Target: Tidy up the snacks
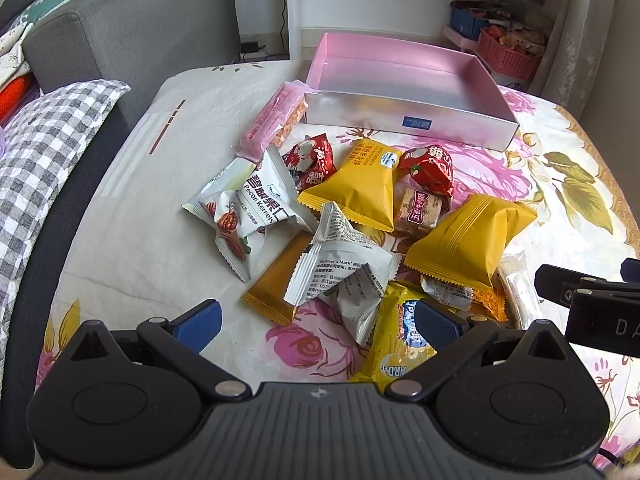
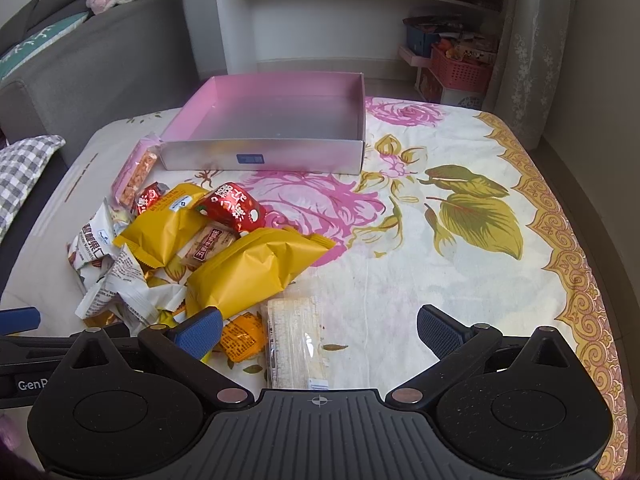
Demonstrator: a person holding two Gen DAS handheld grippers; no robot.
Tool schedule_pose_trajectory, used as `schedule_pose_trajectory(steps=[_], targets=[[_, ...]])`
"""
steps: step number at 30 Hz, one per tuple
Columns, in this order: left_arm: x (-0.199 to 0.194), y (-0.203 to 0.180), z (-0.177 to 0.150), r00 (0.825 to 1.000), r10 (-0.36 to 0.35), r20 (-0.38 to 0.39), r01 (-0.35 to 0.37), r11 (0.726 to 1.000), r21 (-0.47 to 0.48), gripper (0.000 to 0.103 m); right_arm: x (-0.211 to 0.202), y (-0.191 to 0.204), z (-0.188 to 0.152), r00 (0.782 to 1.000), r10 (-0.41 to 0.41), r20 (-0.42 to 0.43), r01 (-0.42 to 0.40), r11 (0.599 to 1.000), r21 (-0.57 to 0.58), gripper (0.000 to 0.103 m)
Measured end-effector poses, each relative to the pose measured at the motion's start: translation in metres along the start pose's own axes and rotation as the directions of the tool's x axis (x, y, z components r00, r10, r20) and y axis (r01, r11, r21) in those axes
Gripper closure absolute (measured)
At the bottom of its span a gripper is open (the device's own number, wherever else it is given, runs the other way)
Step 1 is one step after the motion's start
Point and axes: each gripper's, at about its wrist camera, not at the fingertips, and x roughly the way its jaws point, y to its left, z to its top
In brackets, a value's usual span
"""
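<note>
- Two grippers, both spread wide and empty: left gripper (image 1: pixel 318 322) poised over the near side of the snack pile (image 1: pixel 360 220), right gripper (image 2: pixel 320 330) just beside that pile's right flank.
- Clear-wrapped wafer bar (image 2: pixel 294 344) straight ahead between the right gripper's fingers, long axis running away toward the far edge; likely the nearest pick, and closer to the right hand than the left.
- Big yellow packet (image 2: pixel 256 268) just left of and beyond the bar, touching it.
- Empty pink box (image 2: pixel 276 120) at the far edge of the flowered cloth (image 2: pixel 460 280), well beyond the pile; probably the destination.
- Soft, slightly creased cloth surface; grey sofa (image 1: pixel 132 28) off the left edge, white shelves (image 2: pixel 320 20) behind.
</note>
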Motion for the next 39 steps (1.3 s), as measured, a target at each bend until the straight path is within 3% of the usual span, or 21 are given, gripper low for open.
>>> schedule_pose_trajectory(steps=[39], targets=[[-0.0013,0.0014,0.0034,1.0,-0.002,0.006,0.002,1.0,-0.008,0.0,0.0022,-0.0001,0.0007,1.0,-0.008,-0.009,0.008,1.0,0.019,0.0]])
